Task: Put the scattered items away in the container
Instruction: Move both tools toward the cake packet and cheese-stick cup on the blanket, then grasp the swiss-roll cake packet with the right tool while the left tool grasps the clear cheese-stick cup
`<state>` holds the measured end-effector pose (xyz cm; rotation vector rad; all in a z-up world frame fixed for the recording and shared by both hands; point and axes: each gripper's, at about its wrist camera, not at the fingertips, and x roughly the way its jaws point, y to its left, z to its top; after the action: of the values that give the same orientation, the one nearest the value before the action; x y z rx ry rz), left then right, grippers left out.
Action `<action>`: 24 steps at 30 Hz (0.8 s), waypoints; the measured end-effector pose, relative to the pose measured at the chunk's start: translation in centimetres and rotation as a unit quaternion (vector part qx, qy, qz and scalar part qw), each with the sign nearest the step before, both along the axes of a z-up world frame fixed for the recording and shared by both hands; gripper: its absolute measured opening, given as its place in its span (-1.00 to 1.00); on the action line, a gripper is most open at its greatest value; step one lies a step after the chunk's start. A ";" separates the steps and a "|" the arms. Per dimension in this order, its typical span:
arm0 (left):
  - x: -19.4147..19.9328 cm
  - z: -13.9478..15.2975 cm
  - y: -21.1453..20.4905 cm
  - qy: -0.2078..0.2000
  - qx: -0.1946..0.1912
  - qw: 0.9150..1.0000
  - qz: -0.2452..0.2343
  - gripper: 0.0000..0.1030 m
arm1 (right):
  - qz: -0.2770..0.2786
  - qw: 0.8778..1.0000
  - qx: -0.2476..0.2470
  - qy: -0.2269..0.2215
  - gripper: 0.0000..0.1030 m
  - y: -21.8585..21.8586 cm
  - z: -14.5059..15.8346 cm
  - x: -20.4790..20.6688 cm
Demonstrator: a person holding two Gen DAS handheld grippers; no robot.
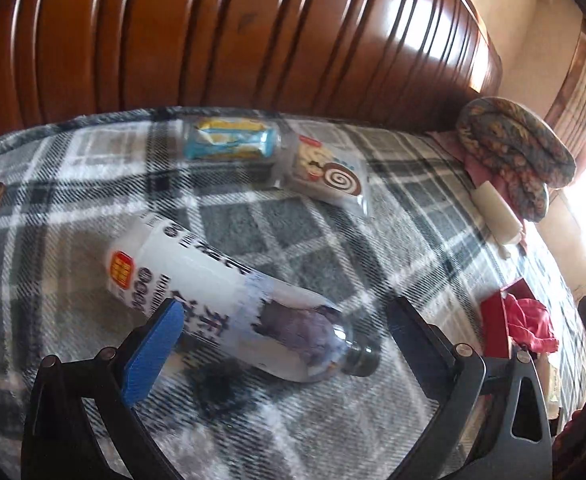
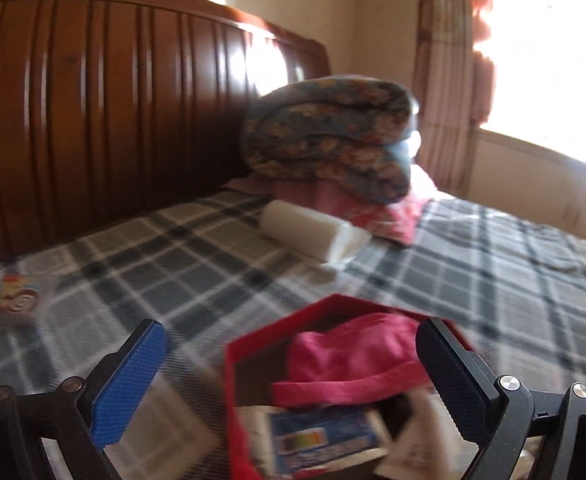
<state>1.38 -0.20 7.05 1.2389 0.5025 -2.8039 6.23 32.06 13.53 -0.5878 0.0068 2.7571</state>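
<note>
On the left, my left gripper (image 1: 285, 340) has its fingers spread wide around a drink bottle (image 1: 233, 300) lying on its side on the plaid bed blanket (image 1: 413, 220), gripping nothing. Farther off lie a blue snack packet (image 1: 231, 144) and a swirl-cake packet (image 1: 327, 170), both left to collect. To the right, my right gripper (image 2: 289, 384) hangs wide open and empty over the red box (image 2: 233, 380), which already holds a pink cloth (image 2: 345, 356) and a blue packet (image 2: 325, 440).
</note>
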 end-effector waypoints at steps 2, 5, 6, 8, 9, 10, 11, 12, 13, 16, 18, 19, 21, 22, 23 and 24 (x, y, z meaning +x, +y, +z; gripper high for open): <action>-0.4 0.0 -0.8 0.005 -0.005 1.000 -0.001 1.00 | 0.036 0.999 -0.024 -0.009 1.00 -1.8 -0.2 -1.9; -1.2 0.2 -1.9 0.002 -0.006 1.000 -0.025 1.00 | 0.072 0.997 -0.028 -0.031 1.00 -4.8 -0.8 -4.7; -1.1 0.7 -2.3 0.012 -0.003 1.000 -0.028 1.00 | 0.087 0.995 -0.027 -0.039 1.00 -5.8 -0.9 -5.6; -0.9 1.8 -3.0 0.045 -0.001 0.999 -0.028 1.00 | 0.119 0.991 -0.021 -0.051 1.00 -7.7 -1.2 -7.3; -1.0 2.5 -3.3 0.062 -0.002 0.998 -0.028 1.00 | 0.132 0.990 -0.016 -0.055 1.00 -8.6 -1.4 -8.2; -1.3 3.1 -3.5 0.079 -0.007 0.996 -0.028 1.00 | 0.146 0.987 -0.011 -0.061 1.00 -9.6 -1.7 -9.1; -1.8 3.8 -3.8 0.088 -0.013 0.996 -0.032 1.00 | 0.164 0.984 -0.008 -0.069 1.00 -10.6 -2.0 -10.1; -2.2 4.2 -4.1 0.094 -0.017 0.995 -0.034 1.00 | 0.184 0.980 -0.009 -0.079 1.00 -11.4 -2.4 -11.1; -2.8 4.7 -4.5 0.102 -0.021 0.994 -0.034 1.00 | 0.207 0.974 -0.015 -0.091 1.00 -12.3 -2.9 -12.2; -3.9 5.5 -5.9 0.104 -0.020 0.994 -0.039 1.00 | 0.257 0.955 -0.035 -0.145 1.00 -15.0 -5.0 -15.8; -3.9 5.5 -7.2 0.106 -0.010 0.994 -0.028 1.00 | 0.280 0.944 -0.055 -0.169 1.00 -16.3 -6.2 -17.9; -3.8 5.3 -8.0 0.108 -0.002 0.994 -0.018 1.00 | 0.287 0.940 -0.062 -0.172 1.00 -16.8 -6.6 -18.7; -3.8 4.8 -9.2 0.102 0.015 0.995 0.001 1.00 | 0.301 0.935 -0.070 -0.175 1.00 -17.9 -7.2 -20.4; -4.0 4.6 -9.8 0.094 0.032 0.995 0.010 1.00 | 0.313 0.930 -0.073 -0.177 1.00 -18.4 -7.4 -21.2; -4.1 4.5 -10.2 0.090 0.047 0.995 0.015 1.00 | 0.326 0.924 -0.075 -0.185 1.00 -19.0 -7.6 -22.0; -4.5 4.6 -10.6 0.090 0.067 0.994 0.018 1.00 | 0.337 0.917 -0.079 -0.198 1.00 -19.5 -8.0 -23.0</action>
<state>-3.08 -10.82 11.67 0.9895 0.7259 -2.9081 -16.72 12.55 5.53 -1.4172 -0.0821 3.2346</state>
